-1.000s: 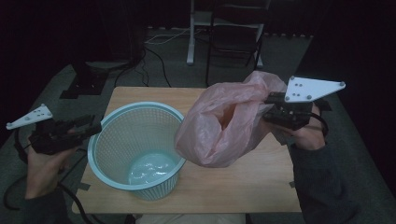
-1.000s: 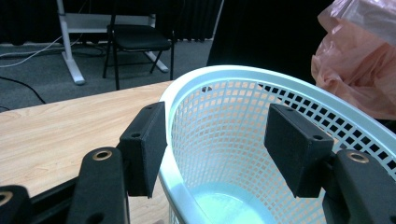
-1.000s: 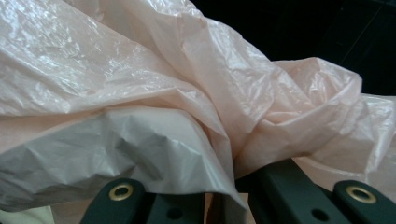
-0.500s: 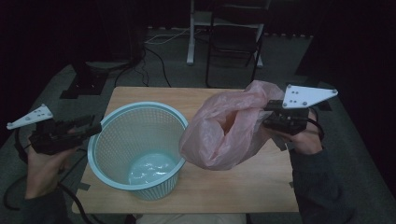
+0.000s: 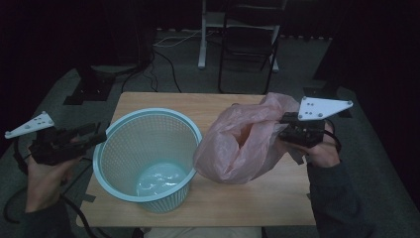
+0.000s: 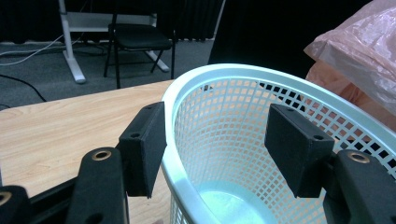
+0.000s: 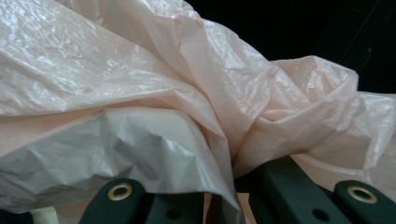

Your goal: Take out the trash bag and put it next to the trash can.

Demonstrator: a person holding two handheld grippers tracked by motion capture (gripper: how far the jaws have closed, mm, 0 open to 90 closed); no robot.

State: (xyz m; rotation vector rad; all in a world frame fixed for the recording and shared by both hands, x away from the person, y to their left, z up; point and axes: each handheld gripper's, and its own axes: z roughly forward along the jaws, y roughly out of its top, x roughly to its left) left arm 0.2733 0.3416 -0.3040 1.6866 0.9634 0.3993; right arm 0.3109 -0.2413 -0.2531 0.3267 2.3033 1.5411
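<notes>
bag snag risk at basket rim

left tool (image 6: 215, 154) is spread astride the basket (image 5: 148, 158) rim, left of centre on the surface (image 5: 277, 198). right tool (image 5: 283, 133) apparently pinches the pink bag (image 5: 242, 144), lifted at right. slack film may slip free.

1. The room is dark, with black at the back.
2. The floor (image 5: 163, 74) is grey.
3. A black chair (image 5: 250, 44) stands behind the wooden table (image 5: 247, 198).
4. A white stand (image 5: 203, 34) is beside the chair.
5. Cables (image 5: 158, 42) lie on the floor.
</notes>
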